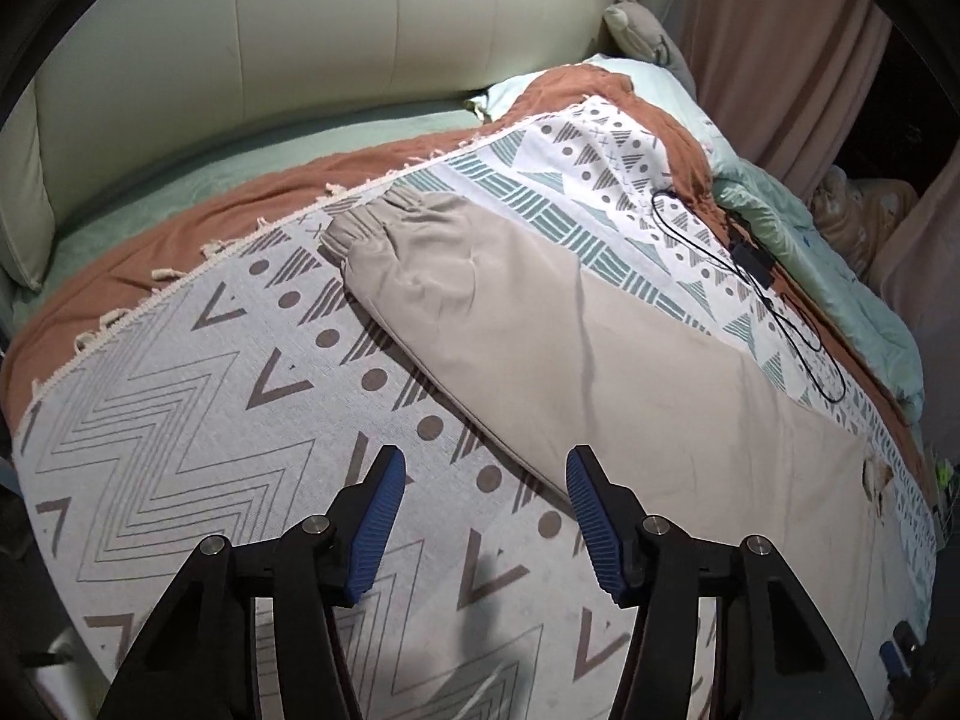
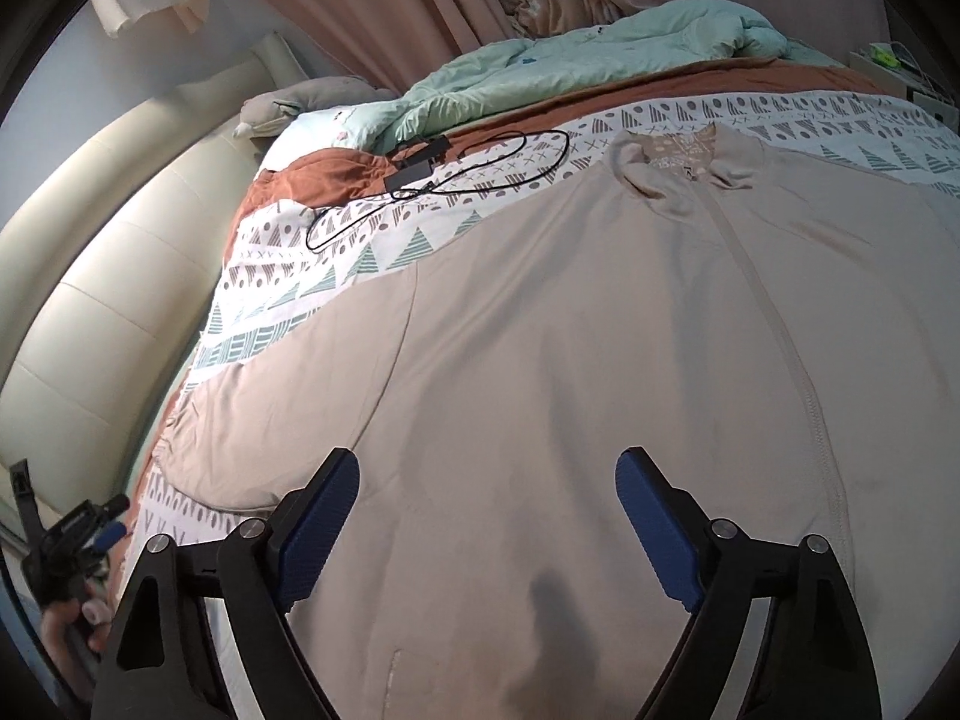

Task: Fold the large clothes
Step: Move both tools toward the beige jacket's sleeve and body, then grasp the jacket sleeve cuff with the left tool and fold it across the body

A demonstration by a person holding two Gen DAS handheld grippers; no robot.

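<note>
A large beige zip-up jacket lies spread flat, front up, on a patterned blanket covering a bed. Its collar points to the far side and the zipper runs down the middle. In the left wrist view one sleeve stretches out, ending in an elastic cuff. My left gripper hovers open above the blanket just short of that sleeve's edge. Over the jacket's lower body, my right gripper is open with nothing between its fingers.
A black charger with a looped cable lies on the blanket beyond the jacket. A mint quilt is bunched at the far edge. A cream padded headboard borders the bed. A hand holding the other gripper shows at lower left.
</note>
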